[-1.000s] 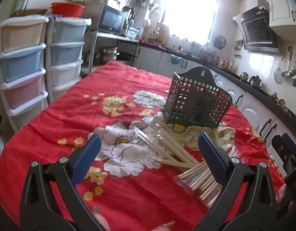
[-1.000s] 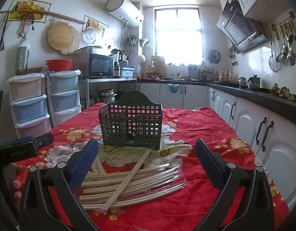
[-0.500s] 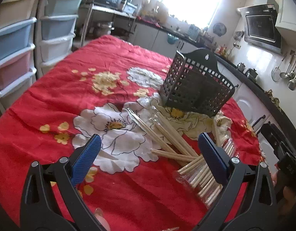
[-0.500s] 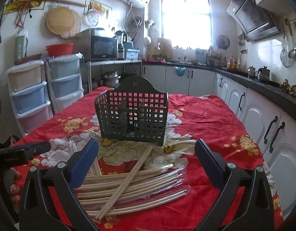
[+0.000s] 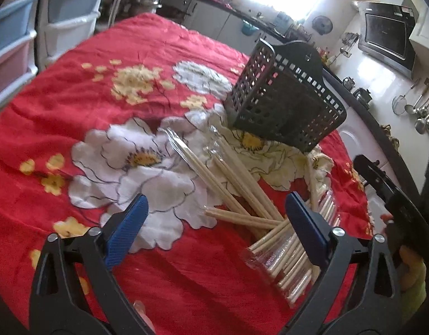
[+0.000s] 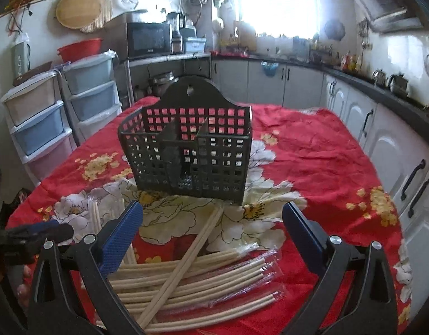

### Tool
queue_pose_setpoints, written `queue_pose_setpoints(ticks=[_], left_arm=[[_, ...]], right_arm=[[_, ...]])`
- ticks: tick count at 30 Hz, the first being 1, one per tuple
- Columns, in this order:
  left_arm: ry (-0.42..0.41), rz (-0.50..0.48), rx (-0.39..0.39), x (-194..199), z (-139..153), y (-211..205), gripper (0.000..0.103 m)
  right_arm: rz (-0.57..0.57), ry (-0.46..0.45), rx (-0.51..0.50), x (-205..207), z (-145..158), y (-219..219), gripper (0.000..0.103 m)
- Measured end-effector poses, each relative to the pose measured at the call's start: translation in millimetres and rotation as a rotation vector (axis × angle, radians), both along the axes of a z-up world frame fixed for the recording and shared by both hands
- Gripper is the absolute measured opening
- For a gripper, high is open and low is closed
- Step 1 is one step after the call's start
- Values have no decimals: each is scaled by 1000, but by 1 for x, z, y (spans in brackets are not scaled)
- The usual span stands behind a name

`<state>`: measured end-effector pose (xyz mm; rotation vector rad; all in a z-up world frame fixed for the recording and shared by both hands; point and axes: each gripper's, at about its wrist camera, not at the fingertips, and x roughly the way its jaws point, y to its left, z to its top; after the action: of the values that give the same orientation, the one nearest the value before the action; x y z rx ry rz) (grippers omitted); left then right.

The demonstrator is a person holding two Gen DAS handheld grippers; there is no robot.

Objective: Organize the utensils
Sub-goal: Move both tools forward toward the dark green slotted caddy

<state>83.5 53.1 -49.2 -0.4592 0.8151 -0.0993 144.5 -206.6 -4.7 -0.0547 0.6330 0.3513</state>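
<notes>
A kitchen; a bright window [image 6: 276, 2] at the far wall floods the room with daylight; white cabinets [image 6: 381, 142] under a dark countertop [image 6: 395, 103] run along the right; a range hood [image 6: 381, 2] hangs above; stacked plastic drawers [image 6: 38, 120] stand on the left; a microwave [image 6: 149, 39] sits on a shelf; a red flowered cloth [image 6: 312, 162] covers the desk.

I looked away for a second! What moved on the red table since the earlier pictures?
Both views closed in and tipped down on the chopsticks. The left hand-held gripper, its jaws closing slightly, holds nothing; the right hand-held gripper is open and empty. The basket and chopsticks stayed put.
</notes>
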Motion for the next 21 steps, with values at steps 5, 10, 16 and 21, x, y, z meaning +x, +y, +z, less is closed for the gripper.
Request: queue_pose_setpoints(ticks=[5, 10, 16, 21], left_arm=[[58, -10, -76, 7, -12, 1, 71], [85, 8, -111, 10, -16, 3, 66], [114, 7, -173, 11, -17, 3, 50], [115, 24, -185, 13, -20, 2, 33]], right_arm=[[5, 57, -15, 19, -9, 5, 97], [15, 164, 0, 40, -24, 9, 84], [16, 330, 60, 61, -47, 11, 70], [-1, 435, 96, 73, -60, 9, 51]])
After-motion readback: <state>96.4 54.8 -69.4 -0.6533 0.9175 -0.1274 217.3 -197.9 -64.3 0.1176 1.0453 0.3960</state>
